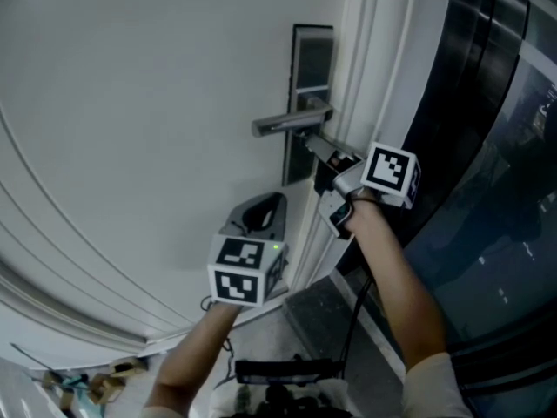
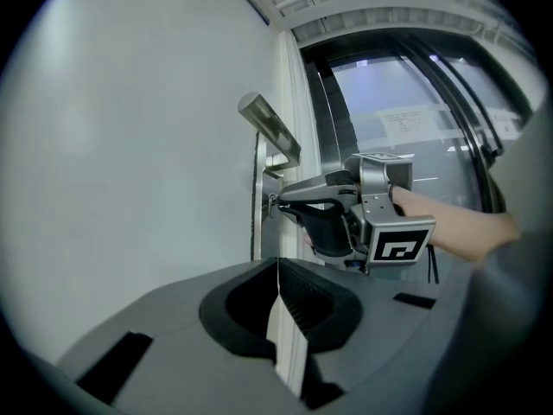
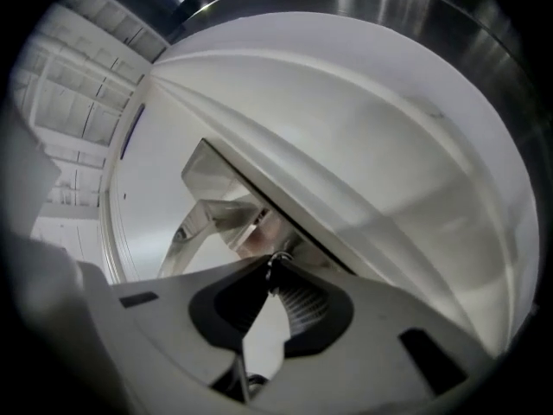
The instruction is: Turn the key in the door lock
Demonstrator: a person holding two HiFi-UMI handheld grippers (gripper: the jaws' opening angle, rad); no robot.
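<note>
The metal lock plate (image 1: 312, 59) with its lever handle (image 1: 283, 124) sits on a white door (image 1: 130, 103). My right gripper (image 1: 312, 143) points level at the plate just under the handle. Its tips hold a small key (image 3: 275, 260) with a wire ring, which sticks out of the lock. From the side, the key (image 2: 273, 204) shows at the plate (image 2: 257, 171) between the right gripper's fingertips (image 2: 285, 199). My left gripper (image 1: 264, 203) hangs lower and to the left, off the door, with nothing in it. Its jaws (image 2: 276, 264) meet at the tips.
A white door frame (image 1: 365, 77) runs right of the lock, with dark glass panels (image 1: 496, 146) beyond it. The lever handle (image 3: 216, 184) juts out just above the right gripper. Loose clutter (image 1: 78, 381) lies on the floor at bottom left.
</note>
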